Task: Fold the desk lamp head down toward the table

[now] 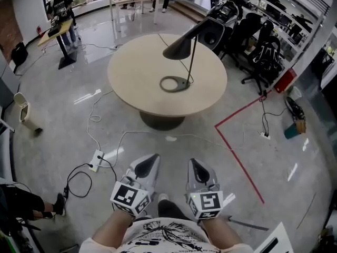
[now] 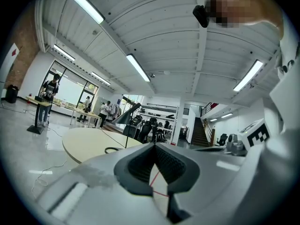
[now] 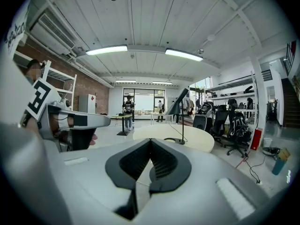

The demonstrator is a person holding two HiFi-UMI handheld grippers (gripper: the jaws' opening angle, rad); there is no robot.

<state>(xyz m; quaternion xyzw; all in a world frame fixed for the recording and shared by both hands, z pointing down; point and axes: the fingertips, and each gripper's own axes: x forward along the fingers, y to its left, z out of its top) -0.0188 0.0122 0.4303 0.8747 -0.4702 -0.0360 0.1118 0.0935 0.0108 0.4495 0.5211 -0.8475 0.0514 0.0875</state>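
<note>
A black desk lamp [image 1: 181,46] stands on the round beige table [image 1: 131,83] across the floor from me. Its cone head [image 1: 178,48] points down and left from a thin upright stem above a ring base [image 1: 174,83]. The lamp also shows far off in the left gripper view [image 2: 127,118] and in the right gripper view [image 3: 180,103]. My left gripper [image 1: 152,160] and right gripper [image 1: 194,165] hang side by side over the floor, well short of the table. Both have their jaws closed together with nothing between them [image 2: 153,146] [image 3: 150,140].
A power strip [image 1: 96,159] with trailing cables lies on the floor at the left. Red tape [image 1: 238,159] marks the floor at the right. Black office chairs [image 1: 258,54] crowd behind the table's right side. A person [image 1: 61,7] stands at a desk at the far left.
</note>
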